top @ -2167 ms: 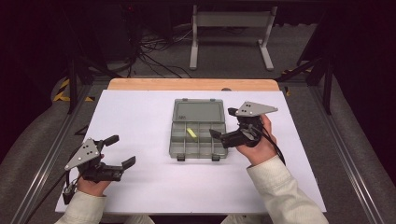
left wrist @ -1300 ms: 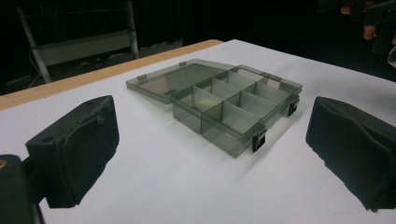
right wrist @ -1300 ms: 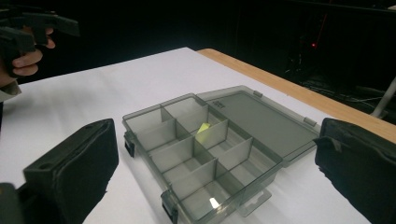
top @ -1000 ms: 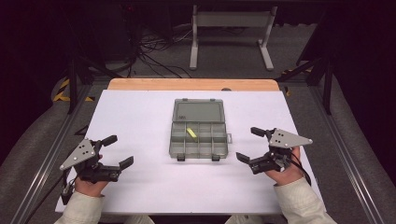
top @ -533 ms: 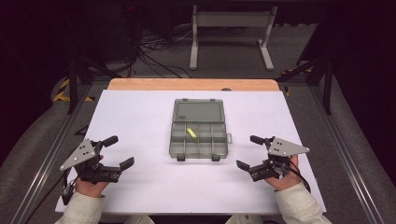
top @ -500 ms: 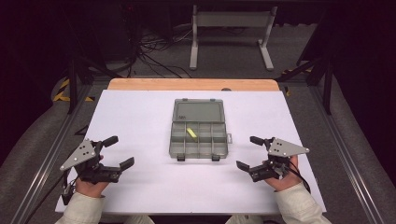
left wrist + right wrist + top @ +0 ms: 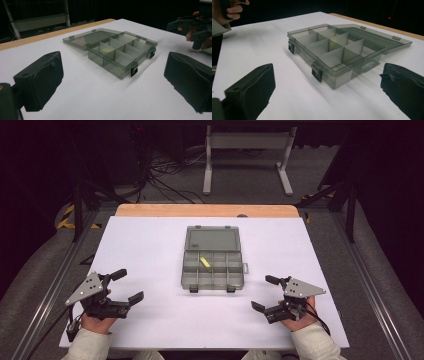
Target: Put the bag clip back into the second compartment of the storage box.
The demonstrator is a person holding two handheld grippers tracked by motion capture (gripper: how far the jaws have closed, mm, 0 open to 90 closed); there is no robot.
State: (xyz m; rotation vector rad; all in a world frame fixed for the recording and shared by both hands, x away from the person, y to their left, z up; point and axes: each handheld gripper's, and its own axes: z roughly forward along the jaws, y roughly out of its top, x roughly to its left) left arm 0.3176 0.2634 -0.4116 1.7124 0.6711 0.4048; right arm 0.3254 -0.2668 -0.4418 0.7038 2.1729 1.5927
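A smoky grey compartment box (image 7: 212, 262) lies open in the middle of the white table, its lid (image 7: 212, 240) folded flat toward the far side. One small yellow piece (image 7: 205, 262) rests in a middle compartment. The box (image 7: 122, 53) and the box (image 7: 332, 52) appear ahead of each gripper's jaws. My left gripper (image 7: 122, 285) rests near the front left corner, open and empty. My right gripper (image 7: 265, 292) sits near the front right, open and empty. The left gripper (image 7: 113, 82) and the right gripper (image 7: 328, 91) both show wide-spread black jaws over bare table.
The white table top (image 7: 150, 245) has a wooden strip (image 7: 205, 210) along its far edge. Beyond it stand a grey metal frame (image 7: 247, 155) and cables on a dark floor. Black rails run along both sides of the table.
My right gripper has drawn back from the box's right side to the table's front right and settled there. The left gripper has stayed put.
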